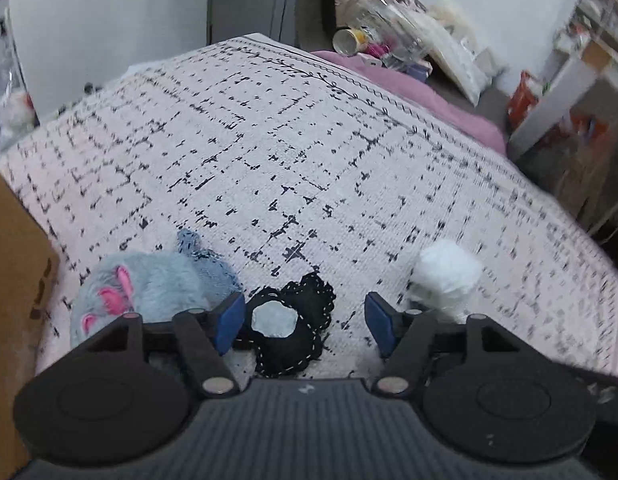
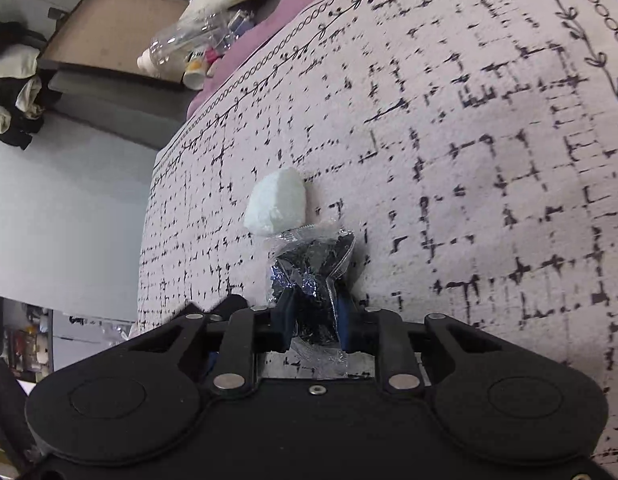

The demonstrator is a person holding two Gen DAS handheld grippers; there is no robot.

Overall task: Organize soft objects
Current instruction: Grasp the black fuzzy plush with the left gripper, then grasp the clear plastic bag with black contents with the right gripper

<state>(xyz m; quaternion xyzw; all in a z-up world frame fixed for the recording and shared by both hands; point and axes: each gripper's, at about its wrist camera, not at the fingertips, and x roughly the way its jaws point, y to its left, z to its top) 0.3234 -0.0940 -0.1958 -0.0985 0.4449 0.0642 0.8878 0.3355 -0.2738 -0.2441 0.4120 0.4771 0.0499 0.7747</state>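
In the left wrist view my left gripper [image 1: 305, 320] is open just above the patterned rug [image 1: 269, 140]. A black fabric ring with white stitching [image 1: 293, 328] lies between its blue pads, nearer the left one. A grey plush mouse with pink ears [image 1: 149, 292] lies left of it, partly over a blue denim piece [image 1: 205, 256]. A white fluffy ball [image 1: 445, 276] sits to the right. In the right wrist view my right gripper [image 2: 313, 312] is shut on a clear plastic packet of dark material [image 2: 313, 264]. A white foam-like lump [image 2: 277, 204] rests on the rug just beyond the packet.
A cardboard box [image 1: 13, 280] stands at the left edge of the left wrist view. Beyond the rug's far edge are a pink mat [image 1: 429, 96], a clear plastic bottle [image 1: 381, 12] and assorted clutter. A shelf unit [image 1: 569, 80] stands at the right.
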